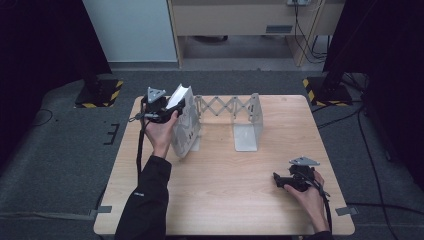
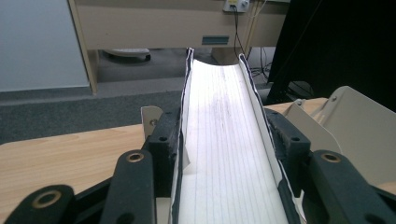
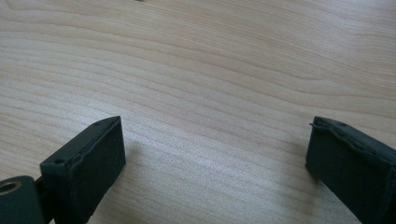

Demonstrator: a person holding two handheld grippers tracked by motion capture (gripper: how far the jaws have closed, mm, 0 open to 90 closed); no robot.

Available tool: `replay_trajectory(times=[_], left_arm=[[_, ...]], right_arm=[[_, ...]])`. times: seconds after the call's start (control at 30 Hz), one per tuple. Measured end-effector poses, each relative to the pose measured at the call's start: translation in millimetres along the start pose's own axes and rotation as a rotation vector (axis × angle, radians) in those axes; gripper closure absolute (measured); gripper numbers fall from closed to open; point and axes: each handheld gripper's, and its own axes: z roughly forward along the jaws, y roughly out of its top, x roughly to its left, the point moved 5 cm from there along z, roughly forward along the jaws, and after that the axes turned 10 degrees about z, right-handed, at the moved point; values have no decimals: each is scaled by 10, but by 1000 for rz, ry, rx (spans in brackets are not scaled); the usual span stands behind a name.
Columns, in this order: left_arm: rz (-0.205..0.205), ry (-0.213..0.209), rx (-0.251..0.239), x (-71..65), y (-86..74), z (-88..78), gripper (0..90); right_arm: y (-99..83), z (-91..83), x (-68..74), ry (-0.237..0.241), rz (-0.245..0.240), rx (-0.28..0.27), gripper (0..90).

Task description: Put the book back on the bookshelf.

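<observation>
A thick book (image 1: 180, 95) with dark covers is clamped across its covers by my left gripper (image 1: 170, 106), its white page edge (image 2: 224, 126) running up between the jaws. My left gripper (image 2: 224, 129) holds it tilted just above the left end panel (image 1: 186, 131) of a pale grey metal expanding book rack (image 1: 225, 106) at the table's back. Whether the book touches the panel I cannot tell. The rack's other end panel (image 1: 248, 127) stands to the right. My right gripper (image 1: 278, 180) rests low near the table's front right, its jaws (image 3: 215, 149) spread wide with only bare wood between them.
The light wooden table (image 1: 225, 195) has free room in the middle and front. A rack panel (image 2: 355, 121) stands close on the right of the left gripper. Beyond the table are grey carpet, a desk base (image 1: 235, 20), cables and two stands with yellow-black feet (image 1: 327, 90).
</observation>
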Motion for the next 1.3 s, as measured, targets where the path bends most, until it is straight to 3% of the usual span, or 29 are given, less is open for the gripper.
replay_trajectory(times=[0.17,0.2,0.33,0.87,1.23,1.3], left_arm=[[8,17,30,8,-38,101,523],[10,45,33,-1,-54,140,523],[29,64,46,-29,-68,220,523],[18,81,48,-99,-109,502,523],[41,87,40,-166,-122,529,505],[43,73,17,-184,-127,524,491]], right_arm=[[0,0,0,0,0,-1,50],[1,1,2,-1,3,-1,50],[0,0,1,1,0,0,50],[-2,-1,6,7,-6,2,51],[-4,-2,12,11,-7,5,51],[-4,-2,13,10,-7,4,51]])
